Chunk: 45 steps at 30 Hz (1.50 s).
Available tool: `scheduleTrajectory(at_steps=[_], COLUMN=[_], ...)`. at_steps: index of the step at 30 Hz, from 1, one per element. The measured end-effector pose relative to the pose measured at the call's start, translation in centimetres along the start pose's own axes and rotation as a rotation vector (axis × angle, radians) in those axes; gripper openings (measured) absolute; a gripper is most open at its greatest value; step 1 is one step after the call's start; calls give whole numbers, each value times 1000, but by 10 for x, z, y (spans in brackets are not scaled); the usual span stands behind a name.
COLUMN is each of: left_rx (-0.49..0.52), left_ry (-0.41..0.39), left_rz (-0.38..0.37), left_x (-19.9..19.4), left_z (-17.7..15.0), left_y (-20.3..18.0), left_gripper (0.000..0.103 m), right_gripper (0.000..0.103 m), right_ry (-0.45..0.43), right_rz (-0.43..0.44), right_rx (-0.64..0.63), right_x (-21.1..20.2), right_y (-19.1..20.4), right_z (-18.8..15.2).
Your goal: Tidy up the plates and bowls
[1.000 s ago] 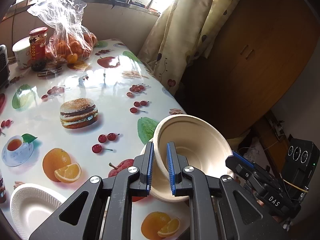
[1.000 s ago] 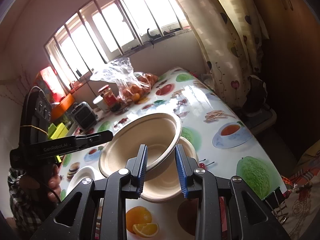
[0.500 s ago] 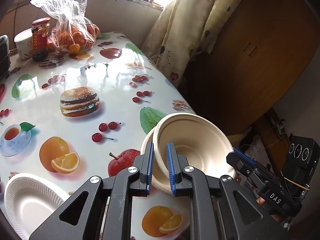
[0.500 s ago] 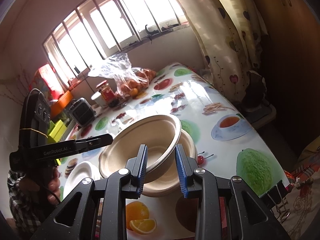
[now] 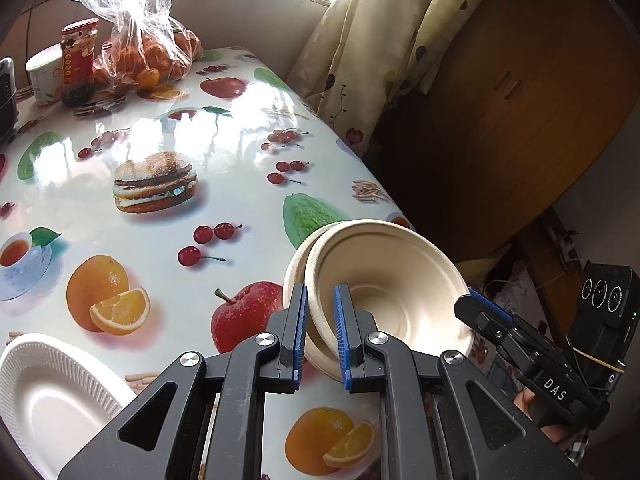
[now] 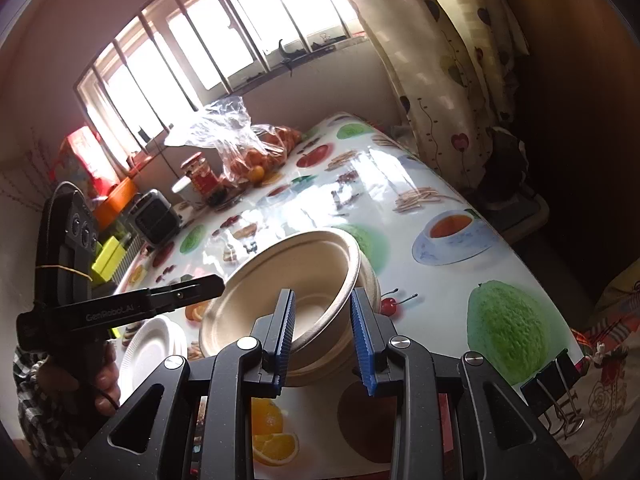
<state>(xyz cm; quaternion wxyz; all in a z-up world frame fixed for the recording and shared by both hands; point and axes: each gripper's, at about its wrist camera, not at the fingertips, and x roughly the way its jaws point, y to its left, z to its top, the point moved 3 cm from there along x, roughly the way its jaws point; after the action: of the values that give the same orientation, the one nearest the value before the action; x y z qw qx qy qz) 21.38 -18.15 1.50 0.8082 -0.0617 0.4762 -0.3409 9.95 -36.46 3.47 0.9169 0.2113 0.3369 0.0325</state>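
The left tongs (image 5: pixel 320 332) pinch the rim of a tilted, beige moulded-fibre bowl (image 5: pixel 384 288), and the right tongs (image 6: pixel 322 330), narrowly parted, grip its opposite rim above a second matching bowl (image 6: pixel 360 344). Beneath lies a glossy worktop (image 5: pixel 240 200) printed with fruit and burgers, beside a barred window (image 6: pixel 224 40). The bowl sits lower and nearer the worktop than a second ago, with more of the ribbed white foam plate (image 5: pixel 52 396) showing.

"DAS" marks the right hand-held gripper (image 5: pixel 472 308); "GenRobot.AI" the left hand-held gripper (image 6: pixel 218 282).
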Motion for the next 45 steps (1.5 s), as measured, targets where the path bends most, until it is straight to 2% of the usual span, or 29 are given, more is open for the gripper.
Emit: scheduleTrajectory(at_steps=[14, 29, 45], left_rx=[-12, 16, 15], left_ry=[20, 9, 23], left_rz=[4, 46, 33], left_x=[10, 16, 21], left_z=[-1, 0, -2], left_y=[4, 4, 3], left_gripper=[14, 14, 14], right_gripper=[28, 28, 28], right_ry=[23, 40, 46], right_rz=[-9, -14, -17], right_rx=[9, 11, 6], right_x=[9, 19, 23], right_y=[-7, -10, -10], right_z=[-5, -7, -8])
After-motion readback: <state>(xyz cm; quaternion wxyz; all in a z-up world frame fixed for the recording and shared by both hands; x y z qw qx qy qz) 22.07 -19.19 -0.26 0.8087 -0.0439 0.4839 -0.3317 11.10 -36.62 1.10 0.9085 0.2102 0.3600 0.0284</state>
